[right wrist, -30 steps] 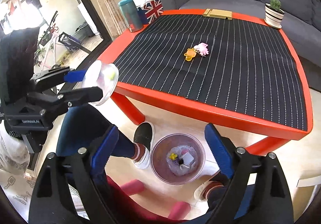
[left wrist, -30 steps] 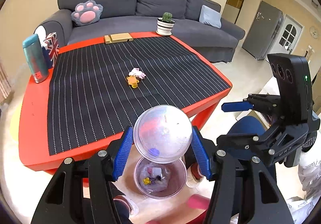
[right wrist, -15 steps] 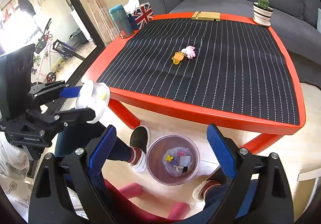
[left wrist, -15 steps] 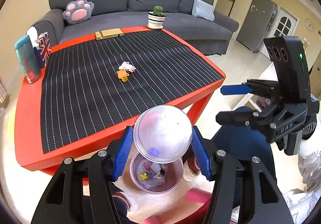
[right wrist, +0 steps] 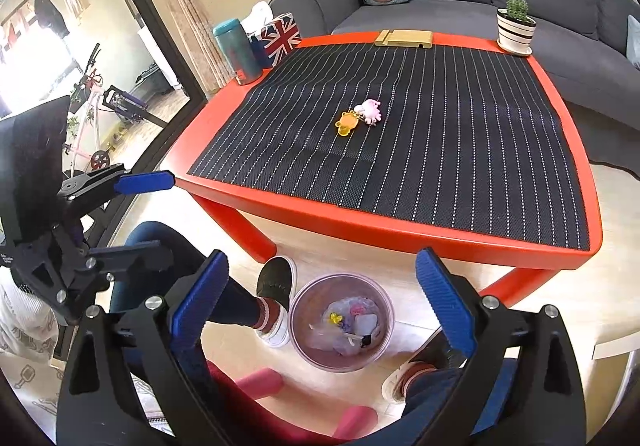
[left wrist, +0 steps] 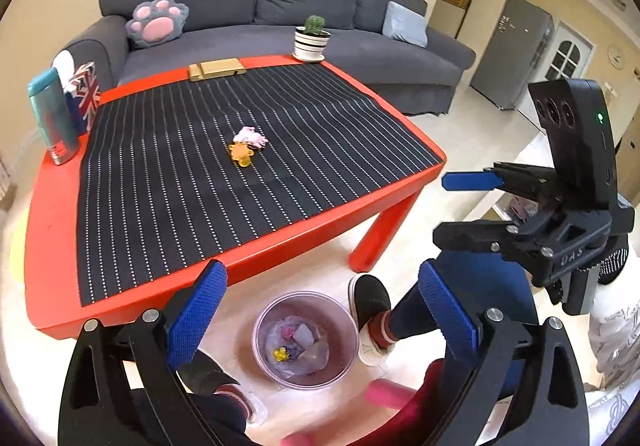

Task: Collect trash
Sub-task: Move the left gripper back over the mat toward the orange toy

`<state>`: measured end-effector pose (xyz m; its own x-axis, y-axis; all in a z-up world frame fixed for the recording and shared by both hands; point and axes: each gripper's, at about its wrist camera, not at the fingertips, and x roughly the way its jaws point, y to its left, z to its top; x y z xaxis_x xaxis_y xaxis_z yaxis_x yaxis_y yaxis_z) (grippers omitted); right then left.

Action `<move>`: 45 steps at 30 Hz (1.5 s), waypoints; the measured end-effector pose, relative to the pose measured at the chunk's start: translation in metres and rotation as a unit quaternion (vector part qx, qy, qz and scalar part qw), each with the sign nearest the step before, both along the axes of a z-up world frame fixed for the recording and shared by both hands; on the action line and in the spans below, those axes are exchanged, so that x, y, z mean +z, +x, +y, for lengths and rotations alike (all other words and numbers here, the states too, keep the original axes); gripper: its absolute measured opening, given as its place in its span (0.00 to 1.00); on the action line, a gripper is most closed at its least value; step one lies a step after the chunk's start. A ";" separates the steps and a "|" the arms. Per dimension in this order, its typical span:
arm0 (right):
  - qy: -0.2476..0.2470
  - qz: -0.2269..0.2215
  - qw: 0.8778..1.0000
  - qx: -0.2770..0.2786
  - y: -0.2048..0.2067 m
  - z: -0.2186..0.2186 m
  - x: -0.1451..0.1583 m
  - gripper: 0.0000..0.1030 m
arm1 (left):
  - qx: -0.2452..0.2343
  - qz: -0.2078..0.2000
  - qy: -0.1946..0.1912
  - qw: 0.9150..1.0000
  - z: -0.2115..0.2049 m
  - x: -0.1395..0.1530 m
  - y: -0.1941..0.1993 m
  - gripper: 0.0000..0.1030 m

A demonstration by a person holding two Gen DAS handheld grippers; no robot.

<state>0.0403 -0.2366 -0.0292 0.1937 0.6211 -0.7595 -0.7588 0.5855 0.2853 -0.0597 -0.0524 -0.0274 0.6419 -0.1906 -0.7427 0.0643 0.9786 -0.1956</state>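
Note:
A clear round bin (left wrist: 306, 340) (right wrist: 342, 322) stands on the floor below the table's front edge, with several bits of trash in it. My left gripper (left wrist: 320, 314) (right wrist: 148, 214) is open and empty above the bin. My right gripper (right wrist: 322, 304) (left wrist: 460, 208) is open and empty, also above the bin. A yellow toy (left wrist: 241, 154) (right wrist: 347, 123) and a pink toy (left wrist: 250, 136) (right wrist: 370, 110) lie together on the striped mat (left wrist: 180, 174) (right wrist: 460, 134) at mid table.
The red table (left wrist: 52, 230) (right wrist: 400, 224) also bears a teal bottle (left wrist: 52, 116), a flag tissue box (left wrist: 86, 94), a wooden stand (left wrist: 218, 69) and a potted cactus (left wrist: 312, 38). A grey sofa (left wrist: 280, 6) stands behind. The person's feet (left wrist: 370, 304) flank the bin.
My left gripper has opened and the clear round lid it held is gone from it. Both grippers have drawn back from the table a little.

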 end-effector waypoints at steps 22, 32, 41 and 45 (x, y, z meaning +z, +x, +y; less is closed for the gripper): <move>0.003 -0.002 1.000 -0.006 0.007 0.005 0.004 0.92 | 0.021 -0.009 -0.013 1.000 0.011 0.005 0.002 0.91; -0.001 -0.009 1.000 -0.022 0.038 0.013 0.009 0.93 | 0.029 -0.007 -0.018 0.999 0.027 0.009 0.028 0.91; -0.009 -0.003 0.999 -0.035 0.074 0.022 0.008 0.93 | 0.044 0.002 -0.010 0.999 0.049 0.007 0.071 0.91; -0.011 -0.002 0.999 -0.039 0.084 0.025 0.006 0.93 | 0.045 0.017 -0.007 0.999 0.056 0.001 0.095 0.91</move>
